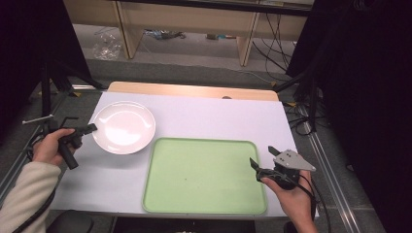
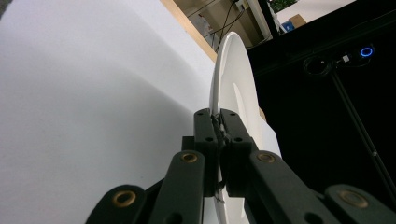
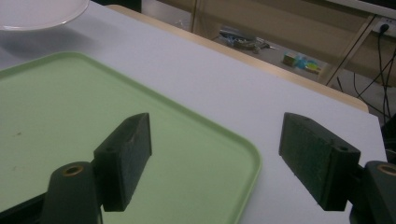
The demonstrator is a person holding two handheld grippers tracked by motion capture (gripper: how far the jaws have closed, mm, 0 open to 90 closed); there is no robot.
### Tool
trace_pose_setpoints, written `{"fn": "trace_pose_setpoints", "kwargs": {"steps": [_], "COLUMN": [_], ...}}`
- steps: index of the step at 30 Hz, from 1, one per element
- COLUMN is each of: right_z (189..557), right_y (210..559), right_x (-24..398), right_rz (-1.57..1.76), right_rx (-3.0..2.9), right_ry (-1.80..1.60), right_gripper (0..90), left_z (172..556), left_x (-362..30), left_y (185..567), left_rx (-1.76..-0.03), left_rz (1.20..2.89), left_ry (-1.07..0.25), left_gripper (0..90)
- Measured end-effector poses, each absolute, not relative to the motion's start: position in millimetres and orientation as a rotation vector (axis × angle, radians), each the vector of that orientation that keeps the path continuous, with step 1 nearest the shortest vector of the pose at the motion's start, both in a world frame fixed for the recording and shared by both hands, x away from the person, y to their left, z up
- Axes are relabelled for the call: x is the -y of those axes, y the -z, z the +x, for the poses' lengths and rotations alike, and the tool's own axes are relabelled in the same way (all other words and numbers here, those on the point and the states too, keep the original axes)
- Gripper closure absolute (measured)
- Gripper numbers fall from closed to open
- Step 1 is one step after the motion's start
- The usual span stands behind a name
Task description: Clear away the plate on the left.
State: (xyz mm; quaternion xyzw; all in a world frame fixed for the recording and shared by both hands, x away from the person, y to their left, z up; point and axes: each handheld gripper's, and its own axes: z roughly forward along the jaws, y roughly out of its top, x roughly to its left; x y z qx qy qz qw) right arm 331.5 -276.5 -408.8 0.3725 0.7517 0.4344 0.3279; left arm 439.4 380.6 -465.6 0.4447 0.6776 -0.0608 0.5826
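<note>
The white plate (image 1: 124, 127) is round, glossy and plain, with a shallow well and a thin raised rim, and it sits at the left of the white surface (image 1: 204, 119), just beside the green tray (image 1: 204, 177). The left gripper (image 1: 90, 128) has its jaws clamped tight on the plate's near-left rim. The right gripper (image 1: 261, 158) hovers at the tray's right edge, its jaws spread wide with nothing between them.

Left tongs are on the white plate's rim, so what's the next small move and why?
Probably lift the plate slightly and carry it right toward the green tray. The left tongs are clamped on its rim, the tray beside it is bare, and the right tongs are open at the tray's right edge.
</note>
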Motion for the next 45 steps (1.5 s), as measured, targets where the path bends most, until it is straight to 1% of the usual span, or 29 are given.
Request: {"fn": "trace_pose_setpoints", "kwargs": {"steps": [21,30,45], "right_z": [331.7,331.4,331.5], "right_y": [409.0,408.7,408.8], "right_x": [275.8,275.8,275.6], "right_rz": [0.974,0.975,0.976], "right_rx": [-1.963,-1.959,-1.959], "right_ry": [-1.142,-1.144,-1.145], "right_gripper": [26.2,26.2,26.2], "left_z": [443.0,444.7,446.2], "left_x": [-365.1,-358.7,-351.2], "left_y": [462.4,462.5,460.2], "left_rx": [-1.567,-1.535,-1.549], "left_rz": [1.04,1.032,1.05], "left_ry": [0.181,0.198,0.21], "left_gripper": [86.6,86.6,86.5]}}
